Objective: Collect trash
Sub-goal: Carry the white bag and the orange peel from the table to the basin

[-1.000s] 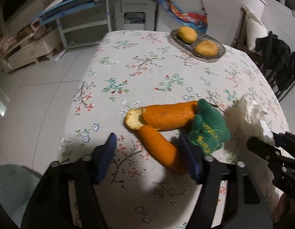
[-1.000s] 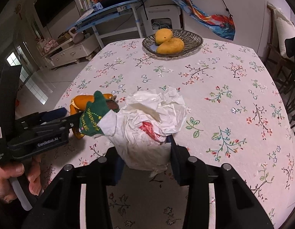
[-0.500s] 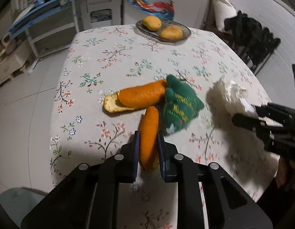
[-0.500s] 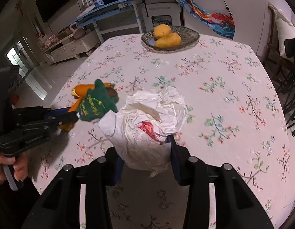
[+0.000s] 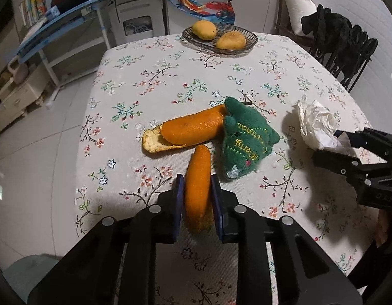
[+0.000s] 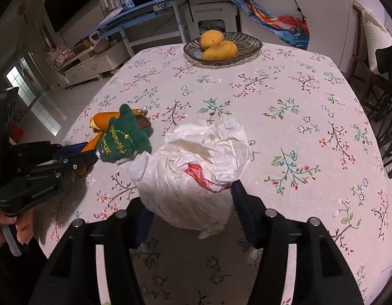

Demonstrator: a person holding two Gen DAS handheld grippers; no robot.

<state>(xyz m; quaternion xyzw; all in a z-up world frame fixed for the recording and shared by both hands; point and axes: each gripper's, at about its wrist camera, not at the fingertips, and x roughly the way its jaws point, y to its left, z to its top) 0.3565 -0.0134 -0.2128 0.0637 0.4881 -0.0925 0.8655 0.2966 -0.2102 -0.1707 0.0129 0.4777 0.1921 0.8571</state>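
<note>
The left hand-held gripper (image 5: 198,198) has its pads pressed on the near end of an orange peel strip (image 5: 199,185), though its jaws are easing apart; the strip's long axis runs from the worktop's (image 5: 170,81) near edge toward the far one. A second peel (image 5: 193,128) lies crosswise beyond it, touching a green plush (image 5: 243,142). The right hand-held gripper (image 6: 193,203) is opening around a crumpled white paper wad (image 6: 196,167). Bare cloth reaches to the fruit basket (image 6: 246,43) at the far edge.
</note>
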